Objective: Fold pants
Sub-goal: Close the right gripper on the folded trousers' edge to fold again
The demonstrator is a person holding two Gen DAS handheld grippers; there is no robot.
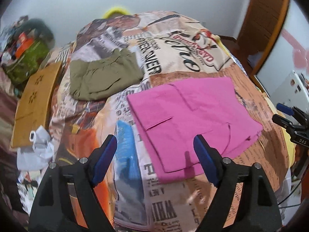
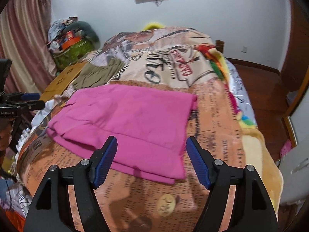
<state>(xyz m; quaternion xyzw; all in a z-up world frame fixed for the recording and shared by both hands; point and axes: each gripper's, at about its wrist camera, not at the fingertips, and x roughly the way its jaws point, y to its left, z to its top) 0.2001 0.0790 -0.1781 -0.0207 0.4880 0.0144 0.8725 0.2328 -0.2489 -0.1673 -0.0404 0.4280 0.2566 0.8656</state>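
Pink pants (image 1: 193, 116) lie folded flat in a rectangle on the printed bedspread (image 1: 173, 203); they also show in the right wrist view (image 2: 127, 123). My left gripper (image 1: 155, 145) is open and empty, hovering just above the near left edge of the pants. My right gripper (image 2: 151, 147) is open and empty, hovering above the near edge of the pants. The right gripper also shows in the left wrist view (image 1: 289, 119), beyond the pants' right side. The left gripper shows at the left edge of the right wrist view (image 2: 25, 99).
Folded olive pants (image 1: 104, 77) lie further up the bed, also in the right wrist view (image 2: 98, 73). A brown cardboard box (image 1: 34, 104) and crumpled white plastic (image 1: 40, 147) sit at the bed's left. A green bag of clutter (image 2: 71, 52) stands by the curtain. Wooden floor (image 2: 266, 96) lies right.
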